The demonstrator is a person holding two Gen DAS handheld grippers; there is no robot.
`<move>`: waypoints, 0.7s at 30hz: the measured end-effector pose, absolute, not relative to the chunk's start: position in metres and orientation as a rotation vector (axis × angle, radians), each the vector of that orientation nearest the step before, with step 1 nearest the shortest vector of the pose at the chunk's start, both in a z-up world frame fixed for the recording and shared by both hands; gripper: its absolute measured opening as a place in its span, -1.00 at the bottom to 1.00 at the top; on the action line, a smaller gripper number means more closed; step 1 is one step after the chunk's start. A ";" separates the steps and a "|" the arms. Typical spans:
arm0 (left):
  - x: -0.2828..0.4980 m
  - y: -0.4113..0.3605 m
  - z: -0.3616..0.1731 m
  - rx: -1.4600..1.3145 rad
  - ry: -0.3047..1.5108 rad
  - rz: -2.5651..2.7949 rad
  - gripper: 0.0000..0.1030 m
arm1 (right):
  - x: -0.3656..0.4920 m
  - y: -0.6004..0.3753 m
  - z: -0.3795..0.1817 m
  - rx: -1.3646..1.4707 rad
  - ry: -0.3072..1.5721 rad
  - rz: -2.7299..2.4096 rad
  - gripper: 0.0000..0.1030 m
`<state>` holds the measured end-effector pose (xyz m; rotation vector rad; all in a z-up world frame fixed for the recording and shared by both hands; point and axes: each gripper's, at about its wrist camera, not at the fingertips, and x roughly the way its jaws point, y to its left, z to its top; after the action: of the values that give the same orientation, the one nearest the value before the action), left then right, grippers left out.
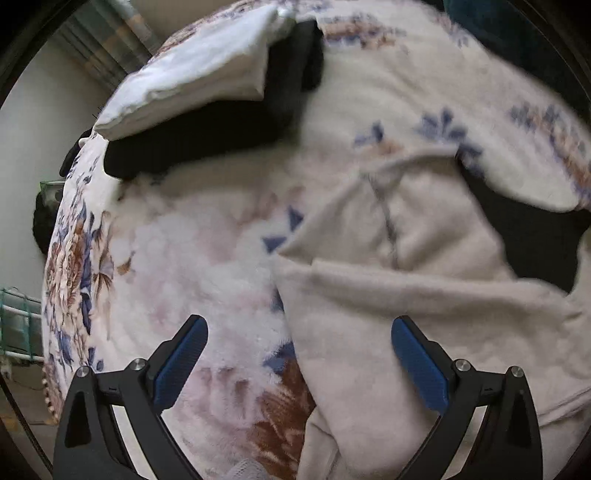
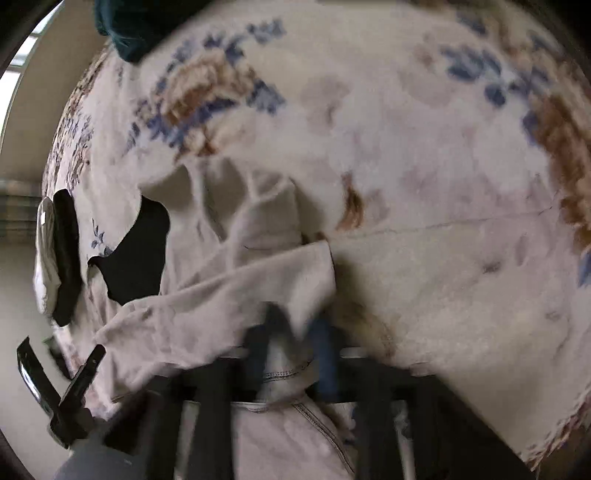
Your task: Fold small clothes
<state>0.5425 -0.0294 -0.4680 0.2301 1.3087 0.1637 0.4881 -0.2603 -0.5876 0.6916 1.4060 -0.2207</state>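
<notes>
A beige garment (image 1: 406,295) lies crumpled on the floral blanket (image 1: 184,258). My left gripper (image 1: 298,325) hangs open just above the garment's left edge, blue pads wide apart with nothing pinched between them. In the right wrist view the same beige garment (image 2: 221,295) is bunched, and a fold of it is drawn up between the fingers of my right gripper (image 2: 293,343), which is shut on it. The picture there is blurred. My left gripper (image 2: 61,350) also shows at the lower left of that view, beside the garment's edge.
A black cloth (image 1: 546,243) pokes out beside the beige garment, also seen as black cloth (image 2: 136,251). Another black garment (image 1: 184,144) lies under a white pillow (image 1: 192,70) at the bed's far end. A dark teal item (image 2: 125,29) sits at the blanket's edge.
</notes>
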 end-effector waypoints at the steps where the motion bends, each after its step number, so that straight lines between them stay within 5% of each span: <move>1: 0.543 -0.027 -0.471 0.222 1.317 0.165 1.00 | 0.488 -0.255 -0.579 0.643 1.380 -0.232 -0.83; 8: 0.546 -0.013 -0.466 0.192 1.295 0.198 1.00 | 0.505 -0.217 -0.500 0.339 1.158 -0.144 -0.86; 11: 0.548 -0.006 -0.468 0.196 1.292 0.226 1.00 | 0.528 -0.215 -0.507 0.255 1.218 -0.107 -0.85; 14: 0.552 0.016 -0.474 0.212 1.289 0.247 1.00 | 0.540 -0.236 -0.542 0.312 1.350 -0.133 -0.77; 21: 0.530 -0.002 -0.447 0.198 1.286 0.182 1.00 | 0.496 -0.232 -0.540 0.633 1.344 -0.139 -0.64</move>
<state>0.5305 -0.0016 -0.4469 0.1977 1.2862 0.1817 0.4961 -0.2322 -0.5399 0.6329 1.3444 -0.1393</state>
